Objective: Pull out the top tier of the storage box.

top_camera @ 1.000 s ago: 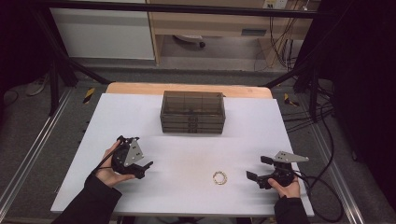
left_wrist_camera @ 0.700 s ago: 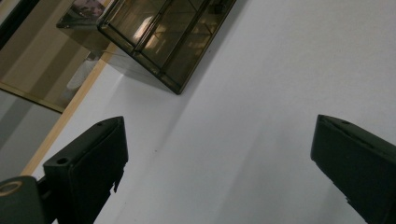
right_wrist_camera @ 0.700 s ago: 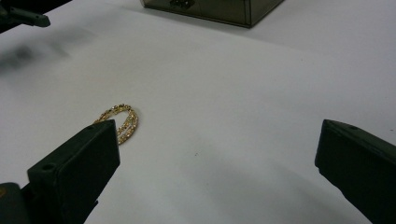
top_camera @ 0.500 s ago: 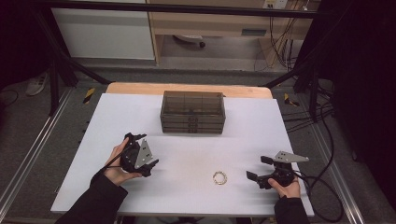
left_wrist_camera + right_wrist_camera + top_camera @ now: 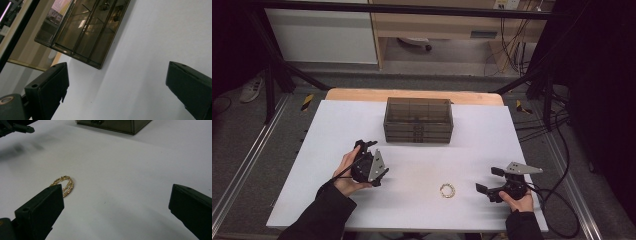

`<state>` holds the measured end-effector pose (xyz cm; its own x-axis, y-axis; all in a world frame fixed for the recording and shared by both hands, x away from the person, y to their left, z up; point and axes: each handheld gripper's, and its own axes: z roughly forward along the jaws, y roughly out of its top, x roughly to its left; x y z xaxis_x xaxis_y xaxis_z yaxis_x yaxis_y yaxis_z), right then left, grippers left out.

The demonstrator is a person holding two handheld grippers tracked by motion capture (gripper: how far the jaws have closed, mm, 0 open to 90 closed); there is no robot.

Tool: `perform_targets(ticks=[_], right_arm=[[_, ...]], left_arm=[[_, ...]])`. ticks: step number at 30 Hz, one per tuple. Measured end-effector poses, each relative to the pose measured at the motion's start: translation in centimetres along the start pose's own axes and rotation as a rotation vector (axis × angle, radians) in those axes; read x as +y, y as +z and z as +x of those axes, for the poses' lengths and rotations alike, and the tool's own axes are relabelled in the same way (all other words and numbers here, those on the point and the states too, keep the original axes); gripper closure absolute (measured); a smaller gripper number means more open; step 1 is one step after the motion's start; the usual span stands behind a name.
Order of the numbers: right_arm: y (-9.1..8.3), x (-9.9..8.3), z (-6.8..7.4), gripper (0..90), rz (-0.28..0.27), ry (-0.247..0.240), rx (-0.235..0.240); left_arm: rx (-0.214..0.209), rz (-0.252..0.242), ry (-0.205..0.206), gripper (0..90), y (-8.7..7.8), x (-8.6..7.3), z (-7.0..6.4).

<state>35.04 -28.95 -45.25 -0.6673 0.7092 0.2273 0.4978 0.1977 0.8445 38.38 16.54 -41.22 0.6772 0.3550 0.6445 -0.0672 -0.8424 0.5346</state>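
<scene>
A smoky see-through drawer box (image 5: 418, 120) stands at the back middle of the white table (image 5: 337, 125). A gold bracelet (image 5: 447, 190) lies flat toward the front. My left gripper (image 5: 373, 156), held up in a hand, is open with nothing in it and faces the box. In the left gripper view the jaws (image 5: 117, 67) stand wide apart, and the box (image 5: 82, 32) is ahead, tilted. My right gripper (image 5: 488, 180) is open, low over the table just right of the bracelet. In the right gripper view the bracelet (image 5: 64, 184) lies by the left jaw of this gripper (image 5: 116, 188).
The table's wooden back edge (image 5: 412, 95) runs behind the box. Black cables (image 5: 557, 175) trail off the right side. Metal frame rails (image 5: 242, 165) flank the table on the floor. Small items show dimly inside the box's drawers (image 5: 106, 6).
My left gripper has moved right and a little toward the box, rolling in the hand. The right gripper and the bracelet have stayed put.
</scene>
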Motion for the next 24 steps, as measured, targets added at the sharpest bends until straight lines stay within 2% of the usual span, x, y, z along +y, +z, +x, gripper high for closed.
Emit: perform_targets(ticks=[11,24], right_arm=[[0.0,0.0,0.0,0.5,0.001,-0.002,0.0],[0.0,0.0,0.0,0.5,0.0,-0.002,0.0]], left_arm=[[0.049,-0.006,0.065,5.4,1.1,1.4,-0.2],[0.103,-0.004,0.172,6.2,2.7,2.3,-0.4]])
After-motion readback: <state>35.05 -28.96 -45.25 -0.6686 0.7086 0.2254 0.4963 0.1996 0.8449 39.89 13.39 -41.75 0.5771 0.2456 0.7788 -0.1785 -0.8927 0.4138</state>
